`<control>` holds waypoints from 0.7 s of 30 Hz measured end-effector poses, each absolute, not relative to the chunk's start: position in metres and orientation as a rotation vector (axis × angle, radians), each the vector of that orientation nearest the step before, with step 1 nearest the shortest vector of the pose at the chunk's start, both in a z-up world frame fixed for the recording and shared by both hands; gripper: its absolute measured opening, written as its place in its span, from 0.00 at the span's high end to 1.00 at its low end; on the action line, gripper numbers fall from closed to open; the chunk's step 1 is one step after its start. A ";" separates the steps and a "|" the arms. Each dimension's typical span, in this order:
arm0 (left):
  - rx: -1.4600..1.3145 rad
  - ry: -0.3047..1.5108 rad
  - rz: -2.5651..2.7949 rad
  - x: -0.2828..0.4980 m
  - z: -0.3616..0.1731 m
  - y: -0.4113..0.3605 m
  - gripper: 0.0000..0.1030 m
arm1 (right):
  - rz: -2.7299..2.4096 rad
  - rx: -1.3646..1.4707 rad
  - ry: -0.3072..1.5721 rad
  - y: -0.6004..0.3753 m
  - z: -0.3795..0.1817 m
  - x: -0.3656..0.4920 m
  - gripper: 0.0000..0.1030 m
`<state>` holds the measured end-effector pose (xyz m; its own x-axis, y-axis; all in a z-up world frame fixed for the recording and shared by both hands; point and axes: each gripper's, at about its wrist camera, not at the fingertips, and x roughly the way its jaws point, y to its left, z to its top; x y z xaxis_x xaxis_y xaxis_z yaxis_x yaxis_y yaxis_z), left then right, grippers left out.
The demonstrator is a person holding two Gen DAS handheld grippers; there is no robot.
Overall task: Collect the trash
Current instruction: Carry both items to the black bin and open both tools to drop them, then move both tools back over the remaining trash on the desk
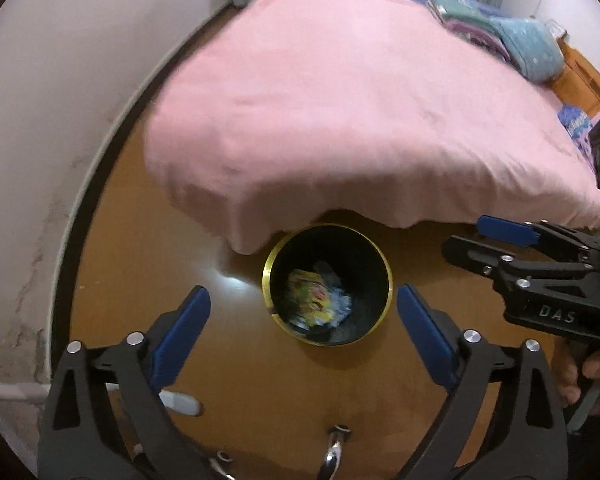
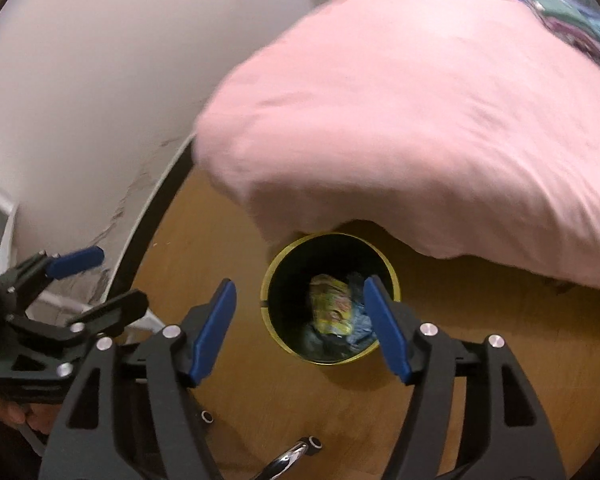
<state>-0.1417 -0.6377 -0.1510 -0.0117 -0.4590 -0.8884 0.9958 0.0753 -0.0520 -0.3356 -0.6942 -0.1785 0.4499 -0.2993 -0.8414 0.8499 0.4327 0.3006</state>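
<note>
Both grippers hover above the bin [image 1: 327,284], empty. Left gripper [image 1: 304,312] jaws wide, nothing between them; right gripper [image 2: 300,316] also wide and empty. The bin stands on the wood floor [image 1: 180,240] just beside the near corner of the pink bed [image 1: 340,100]. Trash [image 1: 318,300] lies inside it: a yellow wrapper and bluish scraps. Judgement: the drop looks done. Lift straight up, clear of the rim, then look for leftovers; no loose trash is clearly in view.
</note>
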 end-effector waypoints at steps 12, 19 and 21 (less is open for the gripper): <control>0.497 0.751 -1.010 0.008 -0.025 -0.385 0.08 | -0.384 0.484 0.755 -0.539 -0.060 -0.141 0.31; 0.372 0.761 -0.620 0.091 -0.008 -0.186 0.08 | -0.044 0.276 0.796 -0.384 -0.033 -0.004 0.31; 0.356 0.772 -0.537 0.103 -0.009 -0.140 0.08 | 0.056 0.240 0.811 -0.339 -0.031 0.026 0.31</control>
